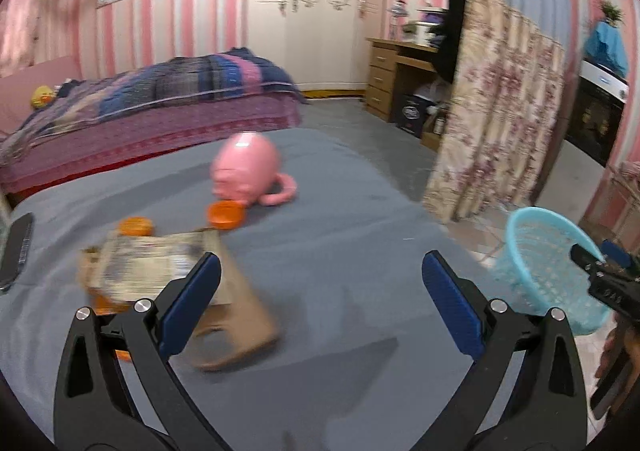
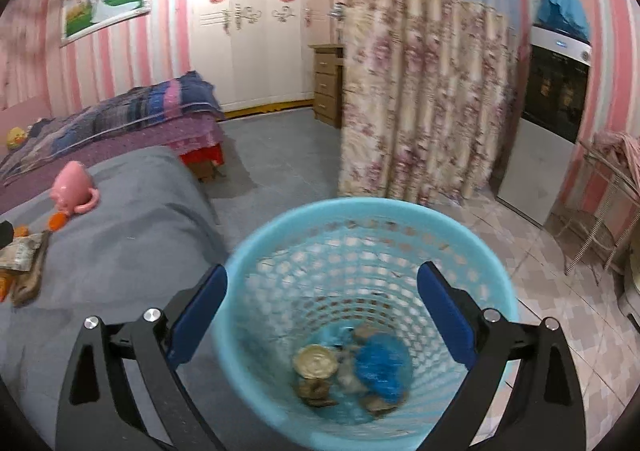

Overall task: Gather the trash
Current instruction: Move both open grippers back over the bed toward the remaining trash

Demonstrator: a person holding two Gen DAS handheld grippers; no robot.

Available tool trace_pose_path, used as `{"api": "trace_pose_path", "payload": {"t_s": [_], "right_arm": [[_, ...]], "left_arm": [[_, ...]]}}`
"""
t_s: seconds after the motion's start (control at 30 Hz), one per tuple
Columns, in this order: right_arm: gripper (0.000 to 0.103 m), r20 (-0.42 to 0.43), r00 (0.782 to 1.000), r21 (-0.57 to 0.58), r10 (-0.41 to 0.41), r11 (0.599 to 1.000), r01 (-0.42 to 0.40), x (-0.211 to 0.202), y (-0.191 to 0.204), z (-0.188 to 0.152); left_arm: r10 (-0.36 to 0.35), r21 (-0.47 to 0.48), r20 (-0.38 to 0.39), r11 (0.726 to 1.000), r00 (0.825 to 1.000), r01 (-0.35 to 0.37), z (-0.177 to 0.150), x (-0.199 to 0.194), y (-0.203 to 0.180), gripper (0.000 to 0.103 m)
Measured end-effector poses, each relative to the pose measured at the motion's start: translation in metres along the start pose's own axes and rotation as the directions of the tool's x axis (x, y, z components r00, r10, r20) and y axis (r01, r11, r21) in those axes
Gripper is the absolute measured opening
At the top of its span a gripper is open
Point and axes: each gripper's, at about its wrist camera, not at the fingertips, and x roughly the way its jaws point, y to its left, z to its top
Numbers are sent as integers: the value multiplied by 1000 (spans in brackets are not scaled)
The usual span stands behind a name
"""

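A light blue mesh waste basket stands on the floor beside the grey-covered table; it holds a blue wrapper, a round tan lid and other scraps. My right gripper is open and empty above the basket's mouth. The basket also shows in the left wrist view. My left gripper is open and empty over the grey table. A crumpled printed wrapper on brown cardboard lies just beyond its left finger. An orange cap and an orange lidded jar lie behind.
A pink pig-shaped mug lies on its side on the table. A dark phone lies at the table's left edge. A bed, a white wardrobe, a wooden desk and a floral curtain stand beyond.
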Motion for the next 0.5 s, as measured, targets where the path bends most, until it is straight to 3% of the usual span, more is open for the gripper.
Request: {"api": "trace_pose_path", "payload": {"t_s": [0.27, 0.5], "right_arm": [[94, -3, 991, -96, 134, 986, -134, -4, 91, 9], [94, -40, 972, -200, 231, 951, -235, -3, 168, 15]], "left_arm": [[159, -79, -33, 984, 987, -161, -14, -12, 107, 97], [228, -148, -88, 960, 970, -239, -30, -4, 188, 97]]}}
